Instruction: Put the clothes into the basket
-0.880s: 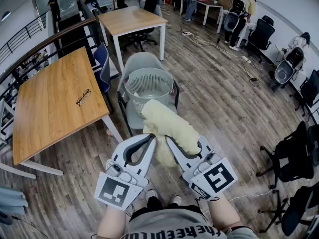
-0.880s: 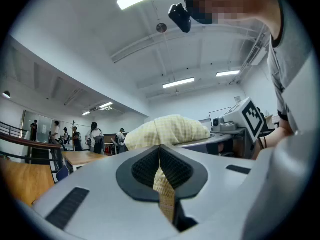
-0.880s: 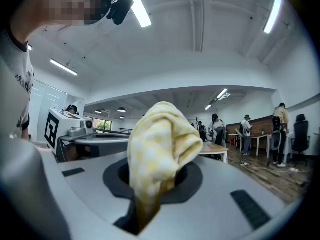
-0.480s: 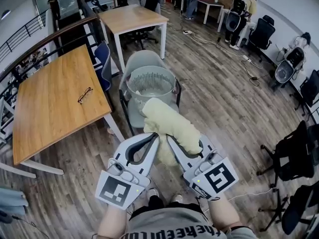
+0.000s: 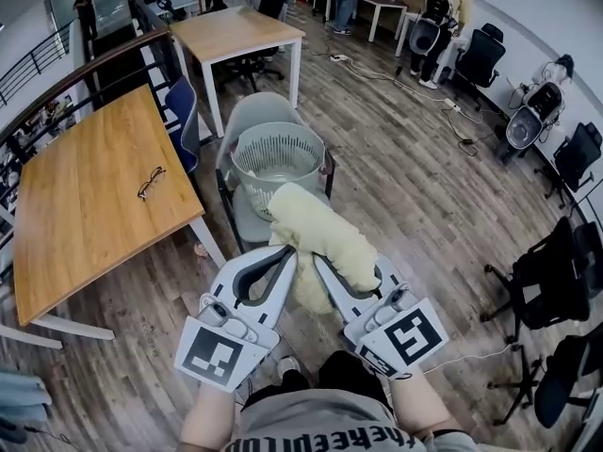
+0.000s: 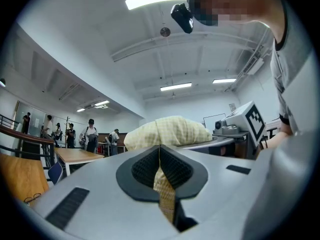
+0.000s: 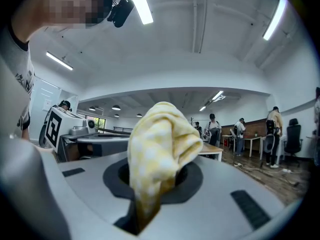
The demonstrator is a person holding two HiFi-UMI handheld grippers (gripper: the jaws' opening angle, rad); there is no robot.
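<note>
A pale yellow checked cloth is bunched up between my two grippers, held level in front of me. My left gripper is shut on a thin fold of the cloth. My right gripper is shut on a thicker bunch of it. The grey slatted basket stands on a grey chair just beyond the cloth. The basket looks empty.
A long wooden table with a pair of glasses lies to the left. A second table stands behind the basket. Black office chairs line the right side. People stand at the far end of the room.
Both grippers and the cloth hold the same pose. The view has shifted a little, so the basket and chair sit slightly lower and nearer to the cloth.
</note>
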